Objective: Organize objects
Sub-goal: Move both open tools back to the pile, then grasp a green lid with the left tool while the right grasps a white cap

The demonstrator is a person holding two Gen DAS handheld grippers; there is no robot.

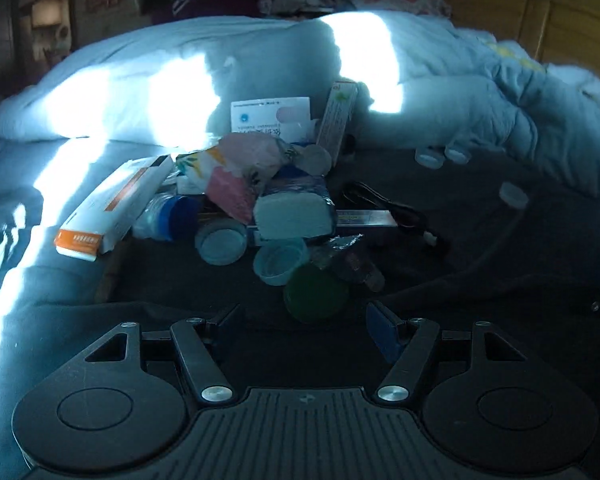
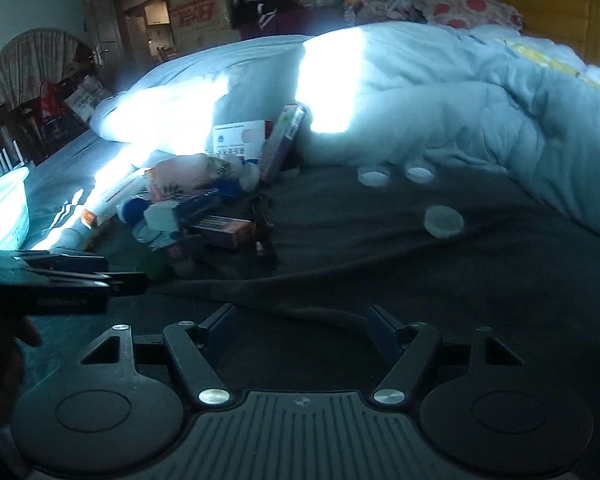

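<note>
A heap of small items lies on a dark blanket (image 1: 480, 240) on a bed: a long white and orange box (image 1: 116, 208), a blue-capped bottle (image 1: 168, 216), a tissue pack (image 1: 296, 212), a pale blue cup (image 1: 280, 260) and a green lid (image 1: 316, 294). My left gripper (image 1: 306, 320) is open and empty, just in front of the green lid. My right gripper (image 2: 300, 320) is open and empty over bare blanket. The heap (image 2: 204, 208) sits to its far left. The left gripper (image 2: 80, 280) shows at the left edge of the right wrist view.
Three white lids lie apart on the blanket (image 2: 374, 176) (image 2: 420, 172) (image 2: 444, 220). A black cable (image 1: 396, 212) lies right of the heap. A white quilt (image 2: 420, 100) is bunched behind. A pale basket (image 2: 0, 208) stands at far left. A wooden headboard (image 2: 560, 12) is at the back right.
</note>
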